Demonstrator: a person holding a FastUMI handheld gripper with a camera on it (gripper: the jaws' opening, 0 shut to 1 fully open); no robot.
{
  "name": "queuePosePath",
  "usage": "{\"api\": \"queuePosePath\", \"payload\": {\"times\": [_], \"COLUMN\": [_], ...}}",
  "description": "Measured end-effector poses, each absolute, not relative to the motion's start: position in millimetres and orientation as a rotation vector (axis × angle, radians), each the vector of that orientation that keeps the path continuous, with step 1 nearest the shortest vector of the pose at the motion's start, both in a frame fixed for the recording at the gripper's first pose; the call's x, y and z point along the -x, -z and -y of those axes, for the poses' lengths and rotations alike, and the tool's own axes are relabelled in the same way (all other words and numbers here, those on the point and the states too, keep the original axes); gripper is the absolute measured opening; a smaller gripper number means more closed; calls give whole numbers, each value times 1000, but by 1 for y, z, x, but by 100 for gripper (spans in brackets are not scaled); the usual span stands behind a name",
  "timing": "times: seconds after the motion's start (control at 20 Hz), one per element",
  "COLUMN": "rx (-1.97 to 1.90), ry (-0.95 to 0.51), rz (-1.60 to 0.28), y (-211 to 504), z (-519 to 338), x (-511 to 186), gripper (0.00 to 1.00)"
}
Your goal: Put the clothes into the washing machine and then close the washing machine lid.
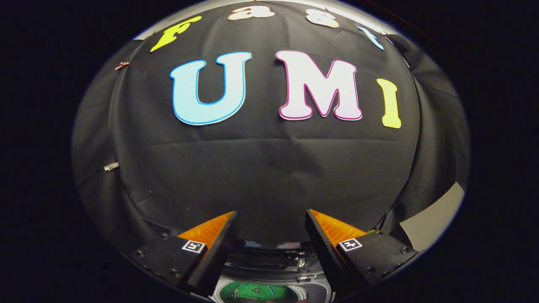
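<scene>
1. Facing the gripper is the black cloth wall (269, 168) of the booth, the largest surface in the gripper view. It hangs in broad folds, with a horizontal crease running across it above the fingers.
2. Adjoining the cloth on the right is a pale grey panel (433, 219), set at an angle just beyond the right finger.
3. Gripper (271, 219): both fingers reach forward and stand well apart, wide open. The gap between the tips is bare; nothing is held and neither finger touches anything. Each finger carries a small square marker on its upper face.
4. Washing machine (269, 263): its top lies low between the fingers, close under them. A dark band with metallic fittings runs across, and a light grey rim curves beneath it.
5. Drum opening: inside that rim sits a piece of clothing (252, 292), green with a printed pattern. It lies between the two fingers and below them, apart from both. The finger bases cover its sides, so its full outline cannot be told.
6. Lid: its position cannot be told with certainty from this angle.
7. Two small clips (122, 65) are fixed to the cloth's left edge, one high and one lower (111, 166).
</scene>
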State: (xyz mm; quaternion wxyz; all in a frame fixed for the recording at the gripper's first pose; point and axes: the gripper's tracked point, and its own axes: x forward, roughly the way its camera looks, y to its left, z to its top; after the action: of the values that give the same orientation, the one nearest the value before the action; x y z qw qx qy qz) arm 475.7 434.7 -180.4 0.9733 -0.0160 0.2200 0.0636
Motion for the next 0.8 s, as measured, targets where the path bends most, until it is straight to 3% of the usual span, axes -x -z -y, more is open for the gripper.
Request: {"api": "queuePosePath", "payload": {"times": [0.8], "rx": [-6], "ry": [-220], "rz": [-584], "y": [198], "z": [-442], "x": [-474], "gripper": [100]}}
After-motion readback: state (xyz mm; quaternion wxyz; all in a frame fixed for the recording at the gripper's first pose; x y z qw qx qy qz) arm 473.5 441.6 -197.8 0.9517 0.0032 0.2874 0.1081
